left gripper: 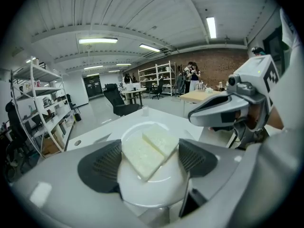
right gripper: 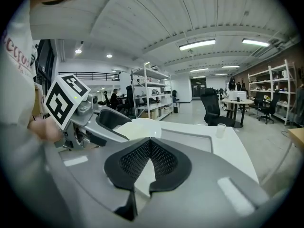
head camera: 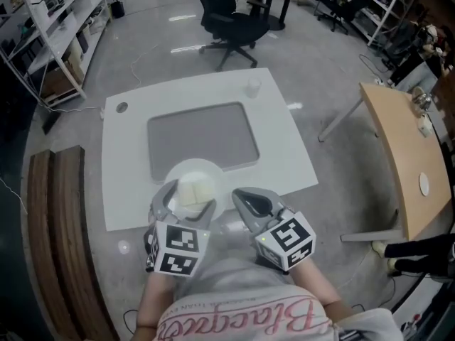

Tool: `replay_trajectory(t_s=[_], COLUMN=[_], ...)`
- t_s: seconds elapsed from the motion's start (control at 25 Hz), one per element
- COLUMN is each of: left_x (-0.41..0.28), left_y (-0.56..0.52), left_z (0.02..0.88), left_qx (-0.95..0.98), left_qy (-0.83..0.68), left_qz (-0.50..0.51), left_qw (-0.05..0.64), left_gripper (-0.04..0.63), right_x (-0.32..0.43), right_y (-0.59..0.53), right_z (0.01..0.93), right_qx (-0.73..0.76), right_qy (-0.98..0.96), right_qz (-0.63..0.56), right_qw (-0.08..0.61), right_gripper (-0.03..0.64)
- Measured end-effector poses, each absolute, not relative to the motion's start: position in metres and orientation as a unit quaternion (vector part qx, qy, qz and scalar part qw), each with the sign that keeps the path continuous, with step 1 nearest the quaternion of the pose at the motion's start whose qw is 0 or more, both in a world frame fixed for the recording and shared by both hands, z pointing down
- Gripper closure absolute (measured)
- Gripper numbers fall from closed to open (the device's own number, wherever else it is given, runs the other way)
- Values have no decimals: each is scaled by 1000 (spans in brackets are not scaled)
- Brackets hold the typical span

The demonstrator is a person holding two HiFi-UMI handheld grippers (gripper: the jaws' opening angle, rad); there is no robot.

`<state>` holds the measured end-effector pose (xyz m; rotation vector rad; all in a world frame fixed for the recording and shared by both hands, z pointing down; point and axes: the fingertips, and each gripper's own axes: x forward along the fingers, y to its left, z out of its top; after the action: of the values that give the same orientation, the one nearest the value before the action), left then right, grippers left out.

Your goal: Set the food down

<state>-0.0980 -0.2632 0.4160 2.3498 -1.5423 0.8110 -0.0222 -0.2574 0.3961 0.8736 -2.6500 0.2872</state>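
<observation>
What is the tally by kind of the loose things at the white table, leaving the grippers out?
plate: 1
food slabs, pale, side by side on the plate: 2
clear cup: 1
grey mat: 1
Total: 5

Left gripper [head camera: 189, 197] forward, jaws wide (pressed on the plate's [left gripper: 152, 190] sides), right gripper [head camera: 239, 195] beside it, jaws closed.
</observation>
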Motion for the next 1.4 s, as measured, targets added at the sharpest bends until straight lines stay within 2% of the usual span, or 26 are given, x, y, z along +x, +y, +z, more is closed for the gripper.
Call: replay_trajectory(t_s=[0.48, 0.72, 1.2, 1.4], left_x=[-109, -110, -117, -107], left_y=[-335, -370, -415, -418], left_z=[467, 497, 558, 569], left_qx=[808, 808, 790, 793], left_qy=[-492, -483, -488, -483], left_qz=[293, 313, 308, 306], left_qw=[136, 124, 207, 209], left_gripper=[219, 219, 219, 219], right_x=[-37, -47, -59, -55], right_y=[-320, -341, -361, -362], right_z=[422, 434, 452, 457], right_qx=[339, 342, 338, 340], right_qy=[-914, -909, -897, -893], right_qz=[143, 143, 162, 172], right_qw=[173, 192, 234, 240], right_gripper=[615, 615, 615, 615])
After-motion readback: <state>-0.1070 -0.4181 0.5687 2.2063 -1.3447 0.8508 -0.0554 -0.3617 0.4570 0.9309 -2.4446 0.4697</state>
